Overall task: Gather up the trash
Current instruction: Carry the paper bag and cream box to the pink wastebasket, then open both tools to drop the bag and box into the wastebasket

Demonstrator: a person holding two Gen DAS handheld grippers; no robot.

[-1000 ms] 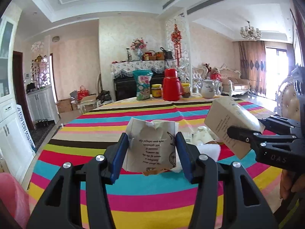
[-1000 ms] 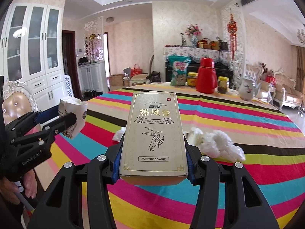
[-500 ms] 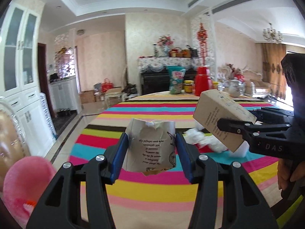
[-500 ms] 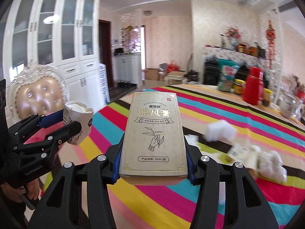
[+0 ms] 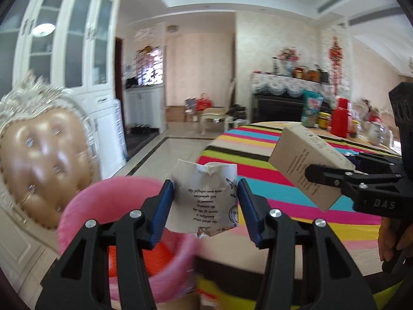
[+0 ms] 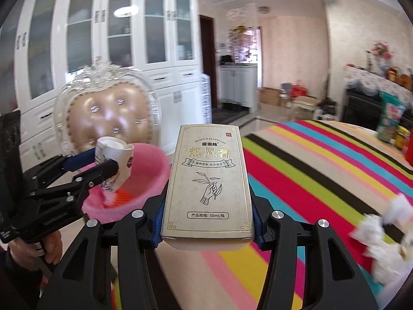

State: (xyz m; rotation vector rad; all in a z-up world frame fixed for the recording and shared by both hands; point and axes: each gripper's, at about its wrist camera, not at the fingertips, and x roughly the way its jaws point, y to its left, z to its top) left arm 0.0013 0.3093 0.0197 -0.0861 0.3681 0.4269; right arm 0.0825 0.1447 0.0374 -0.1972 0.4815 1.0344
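My left gripper (image 5: 205, 199) is shut on a crumpled white paper cup (image 5: 206, 196), held above the far rim of a pink bin (image 5: 85, 206) with an orange-red lining. The cup (image 6: 113, 165) and bin (image 6: 144, 178) also show in the right wrist view. My right gripper (image 6: 207, 217) is shut on a gold carton (image 6: 209, 186) with Chinese lettering, held over the table edge right of the bin. The carton (image 5: 307, 165) shows in the left wrist view too. Crumpled white tissues (image 6: 382, 235) lie on the striped table.
A padded tan chair (image 6: 108, 118) stands behind the bin. The striped tablecloth (image 6: 309, 170) spreads to the right, with a red thermos (image 5: 340, 116), jars and a snack bag (image 5: 311, 108) at its far side. White cabinets (image 6: 116, 38) line the left wall.
Both grippers have swung left, away from the table's middle and toward the pink bin and chair. The bin has come close under the cup. Both keep their loads.
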